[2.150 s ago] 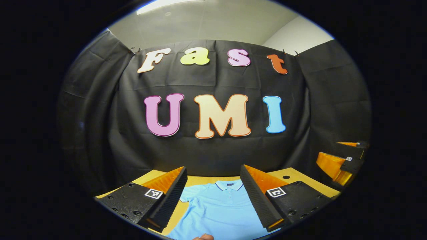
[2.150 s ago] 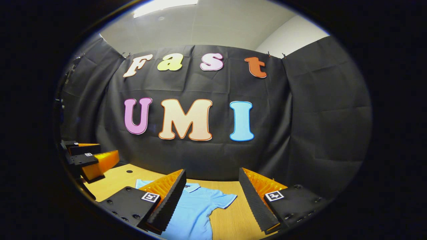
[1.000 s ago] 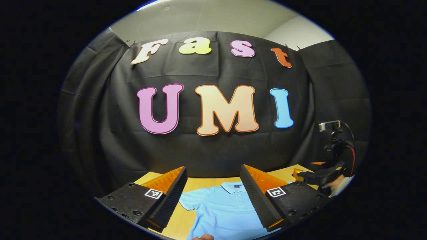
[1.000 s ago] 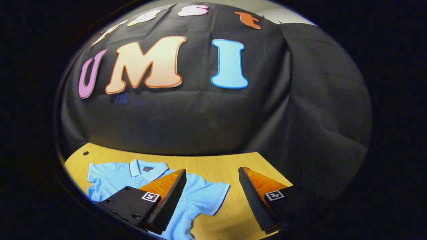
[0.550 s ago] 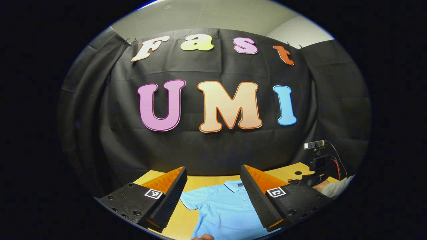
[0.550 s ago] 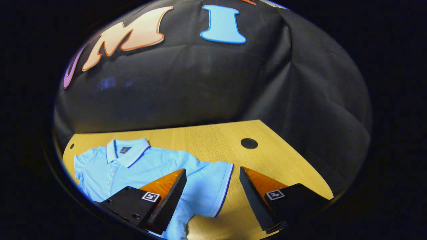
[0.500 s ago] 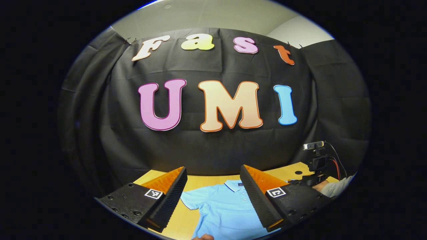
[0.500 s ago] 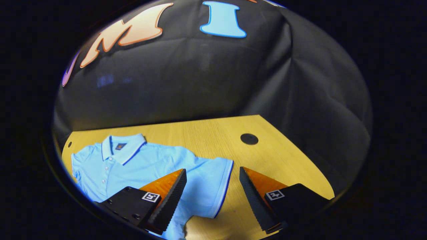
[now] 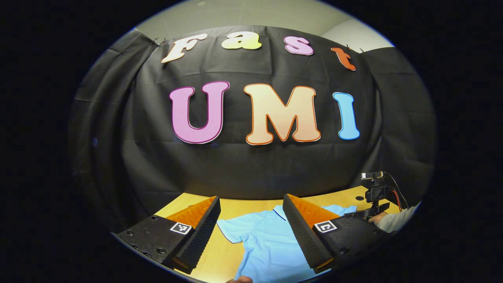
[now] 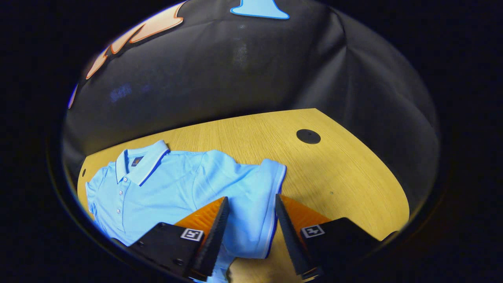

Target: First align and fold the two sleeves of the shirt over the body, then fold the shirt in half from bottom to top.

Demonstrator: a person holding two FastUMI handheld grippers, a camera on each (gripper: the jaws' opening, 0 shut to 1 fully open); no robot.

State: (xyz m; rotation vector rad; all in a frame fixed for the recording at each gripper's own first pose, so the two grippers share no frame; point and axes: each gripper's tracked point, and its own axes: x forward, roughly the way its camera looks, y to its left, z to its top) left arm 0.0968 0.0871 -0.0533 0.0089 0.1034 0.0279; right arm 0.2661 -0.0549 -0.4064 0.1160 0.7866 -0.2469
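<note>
A light blue polo shirt lies flat on the wooden table, collar toward the wall. Its right sleeve lies spread out to the side. My right gripper hovers low over that sleeve, open, its fingers partly drawn in with the sleeve's hem between them. My left gripper is open above the shirt, near its left sleeve, holding nothing. In the left gripper view the right gripper shows at far right with a grey sleeve behind it.
Black cloth walls close the table at the back and sides. A round cable hole sits in the table beyond the right sleeve, a smaller hole at the far left corner. Bare wood lies to the right of the shirt.
My right gripper has tipped down and come in low over the right sleeve, and its fingers have drawn closer together. My left gripper has shifted slightly left and stays open.
</note>
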